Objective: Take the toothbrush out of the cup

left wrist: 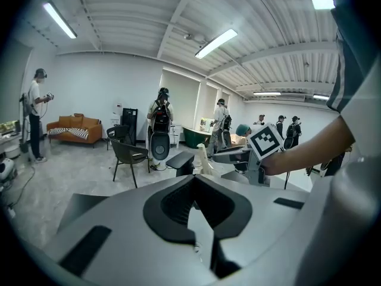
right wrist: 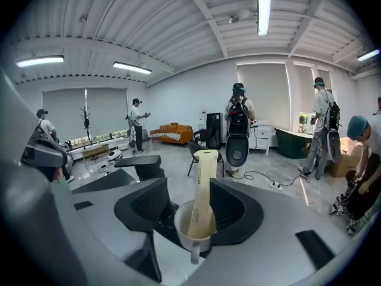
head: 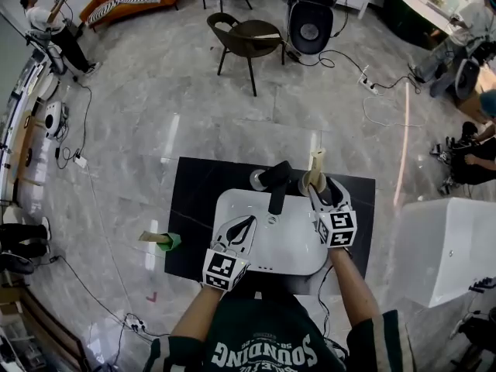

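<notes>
Toothbrush (right wrist: 202, 183) stands upright in the cup (right wrist: 191, 238) behind the sink's (head: 267, 246) far right corner. The right gripper (head: 318, 182) straddles the cup with jaws wide, gripping nothing. The left gripper (head: 249, 219), tips together and empty, hangs over the sink. This looks like the reach step; next the right jaws likely need to pinch the brush above the rim.

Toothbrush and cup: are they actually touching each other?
Touching. The right gripper view shows the toothbrush standing inside the white cup, with its lower end down in the cup and leaning on it.
</notes>
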Motion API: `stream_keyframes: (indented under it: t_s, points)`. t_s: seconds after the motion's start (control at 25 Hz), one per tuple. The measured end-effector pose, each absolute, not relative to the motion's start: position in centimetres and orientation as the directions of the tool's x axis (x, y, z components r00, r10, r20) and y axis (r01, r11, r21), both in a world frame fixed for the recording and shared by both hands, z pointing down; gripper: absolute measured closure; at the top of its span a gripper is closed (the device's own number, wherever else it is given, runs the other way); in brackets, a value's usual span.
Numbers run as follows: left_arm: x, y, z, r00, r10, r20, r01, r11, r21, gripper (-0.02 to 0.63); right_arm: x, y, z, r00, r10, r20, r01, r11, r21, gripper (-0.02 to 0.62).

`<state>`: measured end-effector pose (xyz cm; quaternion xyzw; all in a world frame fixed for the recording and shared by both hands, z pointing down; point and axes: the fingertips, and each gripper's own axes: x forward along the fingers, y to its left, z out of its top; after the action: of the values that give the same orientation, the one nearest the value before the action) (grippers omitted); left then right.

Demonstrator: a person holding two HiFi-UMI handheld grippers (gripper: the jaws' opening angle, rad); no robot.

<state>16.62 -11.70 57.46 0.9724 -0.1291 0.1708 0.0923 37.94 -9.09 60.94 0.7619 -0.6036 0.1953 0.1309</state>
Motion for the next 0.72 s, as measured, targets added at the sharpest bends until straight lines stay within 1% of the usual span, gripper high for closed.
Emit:
stream_keyframes:
  t_s: [0.32,0.56,0.72]
  points:
    - [14.4,-13.3,58.3,0.888,-0.268,0.374,-0.34,-0.93,0.141,0.597,40.4,-11.3,64.8,0.204,-0.81,0.55,-0.966,-0.256,-0.018,0.367]
    - [13.0,-13.6,58.5,0.877,-0.29,0.383,-0.366,-0.92,0.142,0.597,41.3,-12.2,67.4,0.179,-0.777,0.603,-0.968,-0.249,-0.035,0.367]
    - [12.2,-13.7,58.7,0.871,-0.302,0.388,-0.382,-0.912,0.149,0.597,41.4,-12.3,68.2,0.178,-0.775,0.606,-0.968,-0.248,-0.033,0.37]
